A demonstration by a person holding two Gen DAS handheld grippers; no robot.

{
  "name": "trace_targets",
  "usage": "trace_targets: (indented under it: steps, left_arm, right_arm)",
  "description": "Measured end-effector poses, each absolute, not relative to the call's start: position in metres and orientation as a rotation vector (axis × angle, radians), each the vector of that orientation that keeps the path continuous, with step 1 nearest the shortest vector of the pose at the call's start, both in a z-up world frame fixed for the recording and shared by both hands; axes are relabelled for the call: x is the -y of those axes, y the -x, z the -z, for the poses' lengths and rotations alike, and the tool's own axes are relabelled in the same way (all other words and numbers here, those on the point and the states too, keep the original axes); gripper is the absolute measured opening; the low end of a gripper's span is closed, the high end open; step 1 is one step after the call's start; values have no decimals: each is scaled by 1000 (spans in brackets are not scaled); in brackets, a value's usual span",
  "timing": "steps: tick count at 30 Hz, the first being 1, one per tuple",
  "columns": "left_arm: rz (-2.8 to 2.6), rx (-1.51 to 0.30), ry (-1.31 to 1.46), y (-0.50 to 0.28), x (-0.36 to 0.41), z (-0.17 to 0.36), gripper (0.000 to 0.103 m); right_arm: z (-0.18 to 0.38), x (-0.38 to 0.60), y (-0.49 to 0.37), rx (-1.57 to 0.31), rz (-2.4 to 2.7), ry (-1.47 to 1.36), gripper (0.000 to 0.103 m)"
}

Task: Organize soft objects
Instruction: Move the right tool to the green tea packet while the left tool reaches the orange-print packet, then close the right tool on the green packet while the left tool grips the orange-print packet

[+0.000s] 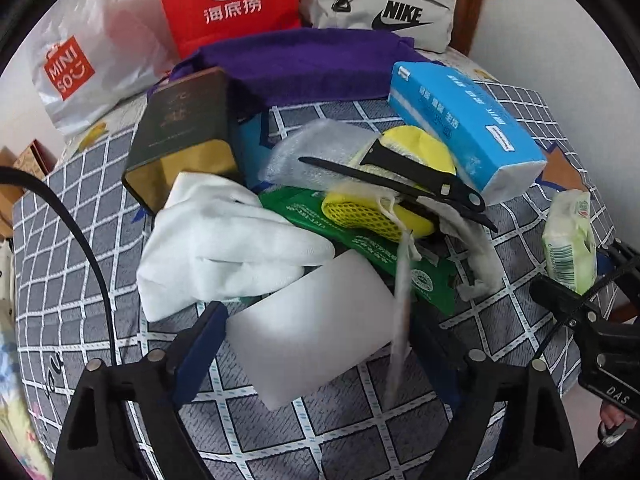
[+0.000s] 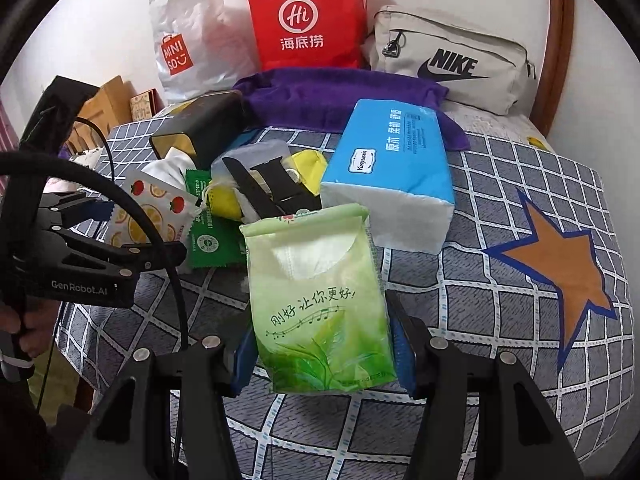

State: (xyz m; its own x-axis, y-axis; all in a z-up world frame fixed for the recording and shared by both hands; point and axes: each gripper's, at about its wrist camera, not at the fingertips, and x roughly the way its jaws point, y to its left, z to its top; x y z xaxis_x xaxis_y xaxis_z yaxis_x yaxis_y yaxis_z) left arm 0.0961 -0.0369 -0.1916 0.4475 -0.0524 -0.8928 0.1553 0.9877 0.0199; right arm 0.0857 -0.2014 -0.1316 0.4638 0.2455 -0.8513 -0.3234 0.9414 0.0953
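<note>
My right gripper [image 2: 322, 346] is shut on a green tissue pack [image 2: 316, 280] and holds it upright above the checked bedspread; the same pack [image 1: 568, 240] shows at the right edge of the left wrist view. My left gripper [image 1: 318, 322] points down over the pile, its jaws wide around a white foam block [image 1: 304, 300]. The left pad [image 1: 200, 344] touches the block and the right pad stands just off it. A white glove [image 1: 224, 248], a yellow mesh sponge [image 1: 368, 216], a green packet [image 1: 400, 264] and a blue tissue pack [image 1: 468, 128] lie in the pile.
A black clip [image 1: 400, 184], bubble wrap [image 1: 320, 148], a dark box [image 1: 188, 136] and a purple towel [image 1: 312, 64] sit in the heap. Behind stand a Miniso bag [image 2: 188, 40], a red paper bag [image 2: 308, 20] and a Nike pouch [image 2: 452, 60]. An orange star [image 2: 560, 264] marks the bedspread.
</note>
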Motion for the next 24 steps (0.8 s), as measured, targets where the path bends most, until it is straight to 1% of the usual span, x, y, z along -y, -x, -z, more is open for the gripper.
trace_targets:
  steps: [4, 5, 6, 7, 9, 11, 12, 13, 14, 16, 17, 19, 21, 22, 24]
  left_arm:
    - [147, -1078, -91, -95, 33, 187, 86]
    - [151, -1075, -90, -95, 33, 186, 82]
    - [158, -1071, -87, -94, 32, 185, 74]
    - [154, -1067, -90, -93, 32, 183, 71]
    - [145, -1061, -84, -91, 28, 178, 71]
    - [164, -1054, -57, -92, 24, 176, 66]
    - [160, -1052, -51, -93, 22, 176, 61]
    - [155, -1056, -56, -94, 21, 178, 57]
    - [149, -1059, -66, -95, 21, 179, 56]
    - [150, -1058, -56, -95, 17, 179, 47]
    - [150, -1053, -45, -94, 13, 177, 45]
    - [157, -1048, -27, -94, 7, 175, 35]
    - [162, -1046, -10, -94, 2, 173, 29]
    - [166, -1045, 6, -94, -2, 172, 26]
    - [179, -1042, 35, -94, -8, 171, 26]
  right_arm:
    - [131, 202, -85, -1032, -351, 73, 56]
    - [131, 203, -86, -1034, -353, 70, 56]
    - [131, 202, -86, -1035, -354, 70, 56]
    - [132, 202, -86, -1038, -353, 71, 56]
    - [132, 201, -86, -1040, -353, 73, 56]
    - [132, 200, -86, -1041, -359, 67, 56]
    - [133, 200, -86, -1042, -361, 63, 56]
    - [133, 200, -86, -1043, -362, 61, 56]
    - [134, 200, -86, -1045, -364, 61, 56]
    - [135, 199, -86, -1049, -364, 63, 56]
    - [135, 199, -86, -1049, -363, 63, 56]
    - [135, 200, -86, -1050, -364, 57, 56]
    - [135, 201, -85, -1049, -362, 54, 56]
    - [135, 201, -86, -1050, -362, 52, 56]
    - [136, 201, -86, -1056, -365, 44, 56]
